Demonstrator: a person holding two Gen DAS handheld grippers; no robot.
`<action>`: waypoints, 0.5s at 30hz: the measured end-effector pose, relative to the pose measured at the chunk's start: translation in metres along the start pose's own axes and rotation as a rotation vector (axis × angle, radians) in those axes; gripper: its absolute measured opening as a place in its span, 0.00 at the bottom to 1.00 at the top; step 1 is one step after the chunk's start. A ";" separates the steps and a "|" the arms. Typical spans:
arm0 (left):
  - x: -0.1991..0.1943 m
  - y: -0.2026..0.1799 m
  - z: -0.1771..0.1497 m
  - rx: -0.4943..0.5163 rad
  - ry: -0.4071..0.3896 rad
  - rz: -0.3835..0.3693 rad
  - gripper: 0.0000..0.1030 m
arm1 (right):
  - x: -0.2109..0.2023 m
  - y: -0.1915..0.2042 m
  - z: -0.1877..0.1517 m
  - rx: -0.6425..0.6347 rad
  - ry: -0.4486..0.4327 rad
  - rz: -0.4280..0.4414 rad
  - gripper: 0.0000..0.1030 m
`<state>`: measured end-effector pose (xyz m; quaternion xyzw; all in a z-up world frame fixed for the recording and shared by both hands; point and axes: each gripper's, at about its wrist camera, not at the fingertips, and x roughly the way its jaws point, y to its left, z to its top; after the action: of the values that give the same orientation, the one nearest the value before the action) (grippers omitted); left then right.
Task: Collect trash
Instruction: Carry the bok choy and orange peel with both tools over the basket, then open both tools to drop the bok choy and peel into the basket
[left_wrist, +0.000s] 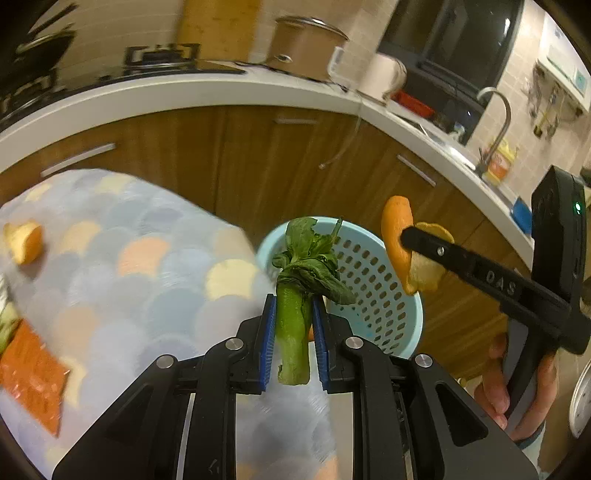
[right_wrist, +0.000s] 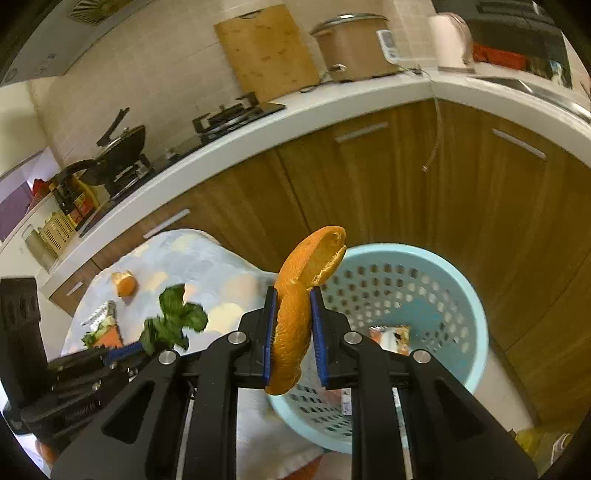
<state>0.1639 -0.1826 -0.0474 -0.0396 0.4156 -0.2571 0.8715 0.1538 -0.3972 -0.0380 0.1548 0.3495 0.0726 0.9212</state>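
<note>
Kitchen corner: white countertop (right_wrist: 332, 107) curving over wooden cabinets (right_wrist: 388, 177), with a table under a pastel scale-patterned cloth (left_wrist: 122, 280) lower left in the left wrist view. Light blue perforated basket (right_wrist: 413, 295) at centre right of the right wrist view, just beside the table edge, with a crumpled wrapper (right_wrist: 391, 338) on its bottom. Right gripper (right_wrist: 293, 336) clamped on a curved orange peel (right_wrist: 295, 314), seen in front of the basket's near rim. Left gripper (left_wrist: 293, 332) pinching a green vegetable stalk (left_wrist: 293, 325) by its stem, wilted leaves up, in front of the basket (left_wrist: 373, 280). Left on the cloth: an orange piece (right_wrist: 125, 284) upper left, an orange packet (left_wrist: 33, 373) at the lower left edge. Farther back on the counter: cutting board (right_wrist: 266, 51), rice cooker (right_wrist: 354, 48), gas stove (right_wrist: 229, 114).
</note>
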 end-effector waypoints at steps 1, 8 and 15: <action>0.008 -0.003 0.002 0.003 0.013 -0.007 0.17 | 0.001 -0.007 -0.003 -0.001 0.005 -0.017 0.15; 0.046 -0.025 0.002 0.042 0.074 -0.022 0.17 | 0.014 -0.033 -0.012 0.047 0.055 -0.037 0.15; 0.057 -0.030 -0.002 0.106 0.067 0.032 0.51 | 0.032 -0.049 -0.019 0.101 0.110 -0.061 0.23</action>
<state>0.1797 -0.2361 -0.0803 0.0219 0.4310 -0.2658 0.8620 0.1659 -0.4312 -0.0875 0.1861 0.4075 0.0350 0.8934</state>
